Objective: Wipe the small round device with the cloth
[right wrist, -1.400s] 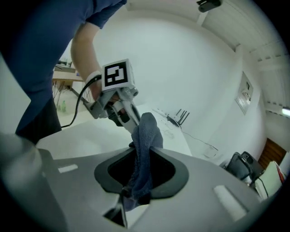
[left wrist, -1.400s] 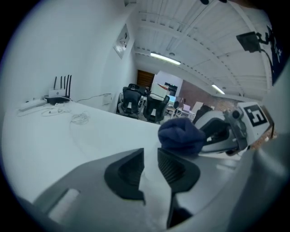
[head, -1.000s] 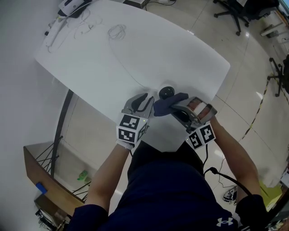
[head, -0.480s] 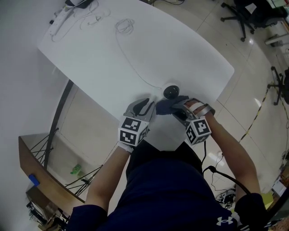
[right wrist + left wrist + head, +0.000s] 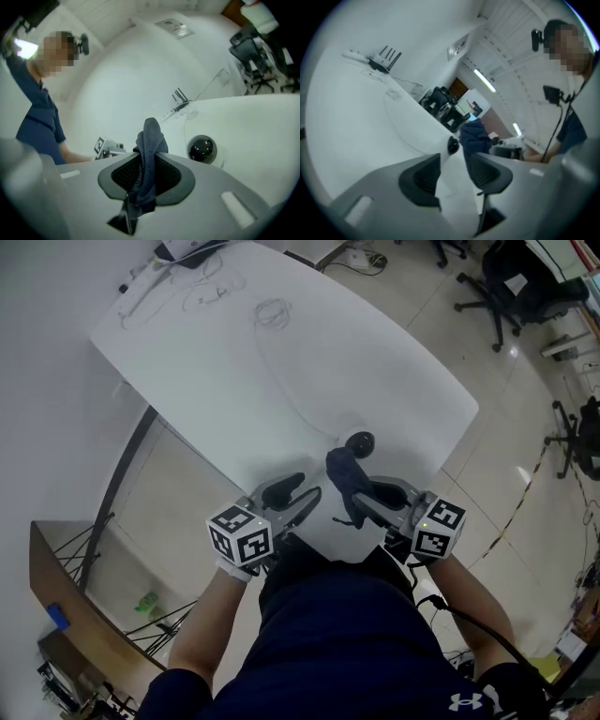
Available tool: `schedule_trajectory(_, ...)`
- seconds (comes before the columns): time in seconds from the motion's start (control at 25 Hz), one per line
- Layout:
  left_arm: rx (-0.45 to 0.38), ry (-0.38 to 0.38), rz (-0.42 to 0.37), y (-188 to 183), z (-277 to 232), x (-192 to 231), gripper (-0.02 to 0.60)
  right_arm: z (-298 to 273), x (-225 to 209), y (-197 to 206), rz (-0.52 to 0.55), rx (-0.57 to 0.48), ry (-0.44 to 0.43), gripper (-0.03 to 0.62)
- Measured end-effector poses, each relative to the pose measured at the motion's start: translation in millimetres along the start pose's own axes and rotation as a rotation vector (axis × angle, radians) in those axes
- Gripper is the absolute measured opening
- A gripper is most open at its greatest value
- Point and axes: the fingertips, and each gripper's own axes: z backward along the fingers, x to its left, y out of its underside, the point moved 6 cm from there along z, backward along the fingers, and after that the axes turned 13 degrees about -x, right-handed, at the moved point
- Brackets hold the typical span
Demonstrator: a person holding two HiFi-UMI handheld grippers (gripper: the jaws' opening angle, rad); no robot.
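Observation:
The small round black device (image 5: 359, 442) sits on the white table (image 5: 234, 362) near its front edge, with a thin cable running from it. My right gripper (image 5: 364, 502) is shut on the dark blue cloth (image 5: 344, 478), which stands bunched up just in front of the device and is not touching it. In the right gripper view the cloth (image 5: 150, 140) is pinched between the pads, with the device (image 5: 202, 149) a little to the right. My left gripper (image 5: 292, 498) is left of the cloth; its jaws are opening with nothing between them. The left gripper view shows the device (image 5: 453, 145) and cloth (image 5: 474, 136) ahead.
A thin cable (image 5: 281, 381) loops across the table to a router and power strip (image 5: 183, 251) at the far corner. Office chairs (image 5: 506, 287) stand on the floor at the right. A wooden shelf (image 5: 56, 577) is at the lower left, below the table.
My left gripper has drawn back left from the cloth and its jaws have parted. The right gripper has pulled back toward the near edge, and the cloth now stands bunched in it alone.

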Motion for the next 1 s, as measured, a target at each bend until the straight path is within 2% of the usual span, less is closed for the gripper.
schedule_trajectory(0.08, -0.042, 0.135, 0.095, -6, -5, -16, 0.269, -1, 9, -7, -0.143, -0.077, -0.052, 0.088)
schedule_trajectory(0.16, -0.075, 0.240, 0.193, -9, -9, -27, 0.310, -2, 19, -8, -0.260, -0.130, -0.121, 0.088)
schedule_trajectory(0.28, -0.083, 0.384, 0.315, -18, -17, -45, 0.311, -4, 27, -9, -0.369, -0.169, -0.198, 0.089)
schedule_trajectory(0.36, -0.075, 0.477, 0.366, -20, -21, -54, 0.306, -4, 27, -9, -0.405, -0.174, -0.220, 0.089)
schedule_trajectory(0.44, -0.059, 0.529, 0.372, -19, -22, -61, 0.242, -4, 27, -6, -0.423, -0.170, -0.219, 0.089)
schedule_trajectory(0.48, -0.053, 0.531, 0.364, -18, -22, -62, 0.196, -4, 26, -3, -0.426, -0.169, -0.210, 0.088)
schedule_trajectory(0.6, -0.038, 0.472, 0.322, -14, -21, -57, 0.136, -2, 21, 1, -0.410, -0.167, -0.158, 0.094)
schedule_trajectory(0.76, -0.038, 0.398, 0.252, -15, -19, -56, 0.104, 2, 19, 2, -0.384, -0.184, -0.114, 0.160)
schedule_trajectory(0.88, -0.050, 0.324, 0.148, -22, -21, -50, 0.101, 12, 10, -5, -0.350, -0.240, -0.041, 0.170)
schedule_trajectory(1.0, -0.034, 0.275, 0.010, -32, -31, -41, 0.095, 29, -12, -17, -0.321, -0.323, 0.092, 0.169)
